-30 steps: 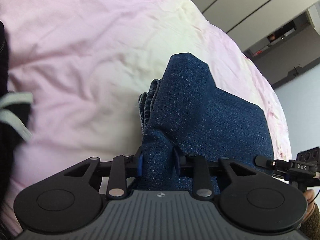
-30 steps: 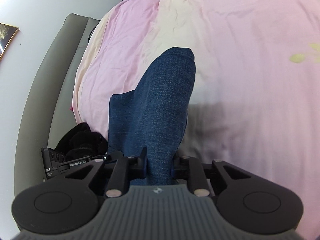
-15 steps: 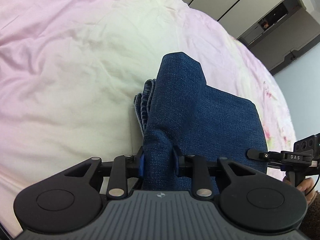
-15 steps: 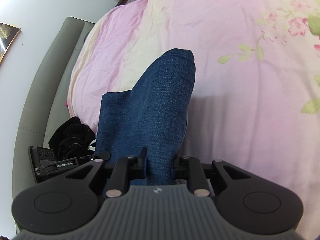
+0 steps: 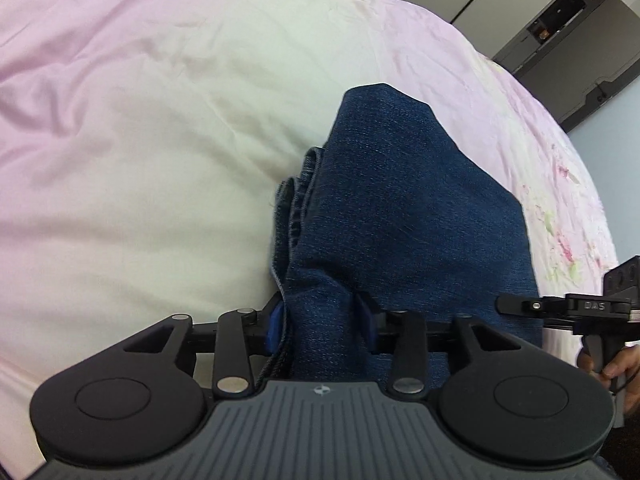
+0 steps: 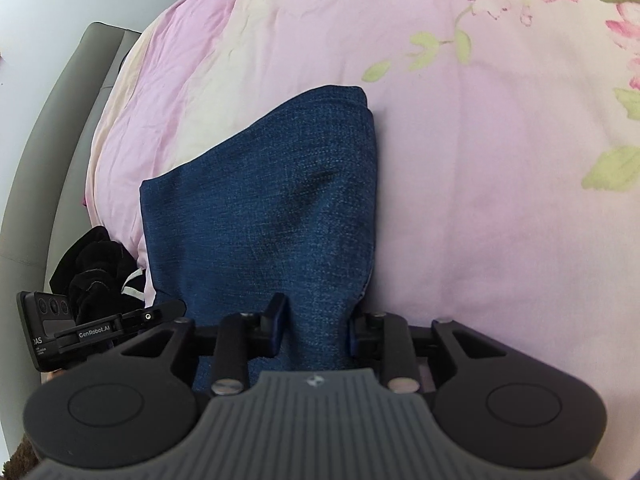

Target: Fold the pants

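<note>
The pants are dark blue jeans, folded into a thick bundle that hangs over the pink and cream bedspread. My left gripper is shut on the near left corner of the jeans, with layered edges showing beside it. My right gripper is shut on the near right corner of the jeans. The far folded end rests on or close above the bed. Each gripper shows at the edge of the other's view.
The bedspread has a floral print to the right. A black garment lies at the bed's left edge by a grey headboard. Grey cabinets stand beyond the bed.
Both grippers have carried the jeans to the right across the bed, from the plain pink part toward the floral part. The black garment has left the left wrist view. The grip is unchanged.
</note>
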`<state>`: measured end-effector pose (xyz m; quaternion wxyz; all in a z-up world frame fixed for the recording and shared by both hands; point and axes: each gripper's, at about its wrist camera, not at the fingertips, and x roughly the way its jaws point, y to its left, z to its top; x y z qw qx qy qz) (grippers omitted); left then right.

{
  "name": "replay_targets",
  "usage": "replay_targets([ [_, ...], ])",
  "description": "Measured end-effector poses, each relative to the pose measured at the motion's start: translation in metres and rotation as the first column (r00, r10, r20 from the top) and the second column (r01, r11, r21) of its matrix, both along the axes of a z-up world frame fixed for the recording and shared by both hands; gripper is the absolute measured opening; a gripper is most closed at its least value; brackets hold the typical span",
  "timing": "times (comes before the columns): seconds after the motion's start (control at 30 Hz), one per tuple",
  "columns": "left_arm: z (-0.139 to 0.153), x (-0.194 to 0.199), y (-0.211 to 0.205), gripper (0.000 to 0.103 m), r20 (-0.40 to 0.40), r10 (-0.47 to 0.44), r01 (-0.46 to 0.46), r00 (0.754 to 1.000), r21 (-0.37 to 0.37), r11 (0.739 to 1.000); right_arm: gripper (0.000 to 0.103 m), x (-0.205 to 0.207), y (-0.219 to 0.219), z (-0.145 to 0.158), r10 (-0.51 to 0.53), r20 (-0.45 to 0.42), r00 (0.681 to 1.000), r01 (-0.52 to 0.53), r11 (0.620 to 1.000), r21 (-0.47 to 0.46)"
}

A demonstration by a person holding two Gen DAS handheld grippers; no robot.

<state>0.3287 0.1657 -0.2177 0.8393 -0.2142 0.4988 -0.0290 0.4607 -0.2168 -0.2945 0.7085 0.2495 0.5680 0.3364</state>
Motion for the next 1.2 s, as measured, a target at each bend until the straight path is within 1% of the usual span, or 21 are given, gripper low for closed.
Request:
replay_targets([
  [0.07,0.006,-0.001,-0.001,0.060,0.000,0.004,-0.004,1.000,0.021,1.000,0.028,-0.002,0.000,0.005,-0.010,-0.004,1.000,0.010,1.000,-0.015],
  [0.17,0.025,-0.010,-0.004,0.060,0.014,0.019,-0.020,1.000,0.092,0.996,0.034,-0.006,-0.003,0.019,-0.036,0.021,0.999,0.037,0.998,-0.055],
  [0.23,0.041,-0.020,-0.008,0.060,0.048,0.017,-0.023,0.999,0.138,0.990,0.044,-0.012,-0.012,0.034,-0.053,0.067,0.996,0.060,0.994,-0.096],
  [0.27,0.052,-0.025,-0.009,0.060,0.072,0.013,-0.024,0.997,0.153,0.988,0.050,-0.014,-0.016,0.043,-0.060,0.094,0.994,0.070,0.991,-0.110],
  [0.3,0.064,-0.031,-0.012,0.059,0.099,0.008,-0.025,0.995,0.169,0.985,0.051,-0.018,-0.021,0.052,-0.063,0.124,0.990,0.078,0.989,-0.123],
  [0.4,0.108,-0.051,-0.028,0.058,0.205,-0.020,-0.032,0.978,0.247,0.968,0.051,-0.031,-0.033,0.087,-0.068,0.213,0.975,0.102,0.983,-0.153],
  [0.5,0.158,-0.070,-0.053,0.058,0.306,-0.058,-0.051,0.950,0.334,0.941,0.053,-0.051,-0.041,0.135,-0.066,0.336,0.939,0.134,0.974,-0.182],
  [0.53,0.172,-0.076,-0.064,0.058,0.333,-0.071,-0.060,0.940,0.366,0.929,0.053,-0.059,-0.044,0.151,-0.066,0.380,0.923,0.149,0.970,-0.194],
  [0.6,0.202,-0.093,-0.084,0.058,0.392,-0.114,-0.068,0.913,0.422,0.904,0.064,-0.080,-0.048,0.185,-0.056,0.479,0.876,0.177,0.961,-0.210],
  [0.67,0.226,-0.113,-0.105,0.058,0.453,-0.152,-0.091,0.878,0.471,0.877,0.069,-0.105,-0.054,0.216,-0.054,0.560,0.827,0.201,0.958,-0.204],
  [0.73,0.247,-0.136,-0.127,0.060,0.523,-0.191,-0.115,0.830,0.496,0.861,0.077,-0.132,-0.058,0.244,-0.057,0.620,0.783,0.220,0.957,-0.191],
  [0.77,0.255,-0.148,-0.137,0.069,0.557,-0.210,-0.126,0.803,0.503,0.855,0.083,-0.146,-0.061,0.256,-0.062,0.649,0.758,0.234,0.955,-0.182],
  [0.8,0.263,-0.161,-0.147,0.088,0.587,-0.223,-0.142,0.778,0.511,0.848,0.085,-0.161,-0.063,0.267,-0.070,0.679,0.731,0.248,0.954,-0.169],
  [0.83,0.268,-0.172,-0.158,0.097,0.610,-0.231,-0.162,0.758,0.520,0.839,0.087,-0.177,-0.068,0.276,-0.080,0.703,0.706,0.261,0.953,-0.153],
  [0.87,0.272,-0.183,-0.169,0.103,0.630,-0.236,-0.186,0.740,0.529,0.828,0.093,-0.192,-0.071,0.284,-0.097,0.718,0.689,0.274,0.952,-0.135],
  [0.9,0.275,-0.194,-0.178,0.103,0.645,-0.230,-0.217,0.729,0.536,0.816,0.097,-0.207,-0.076,0.291,-0.119,0.730,0.673,0.289,0.951,-0.112],
  [0.97,0.275,-0.210,-0.195,0.103,0.659,-0.201,-0.269,0.725,0.540,0.797,0.098,-0.238,-0.084,0.300,-0.151,0.765,0.626,0.318,0.945,-0.074],
  [1.0,0.273,-0.217,-0.202,0.103,0.661,-0.196,-0.277,0.724,0.539,0.795,0.098,-0.254,-0.087,0.302,-0.155,0.786,0.599,0.333,0.941,-0.068],
  [1.1,0.260,-0.237,-0.217,0.103,0.673,-0.184,-0.278,0.717,0.517,0.809,0.098,-0.298,-0.091,0.303,-0.156,0.835,0.528,0.382,0.921,-0.069],
  [1.13,0.253,-0.241,-0.220,0.103,0.669,-0.183,-0.274,0.720,0.517,0.811,0.098,-0.314,-0.093,0.300,-0.164,0.852,0.498,0.410,0.910,-0.065],
  [1.2,0.237,-0.243,-0.227,0.103,0.644,-0.167,-0.278,0.747,0.530,0.801,0.098,-0.337,-0.094,0.291,-0.158,0.874,0.459,0.444,0.893,-0.071],
])
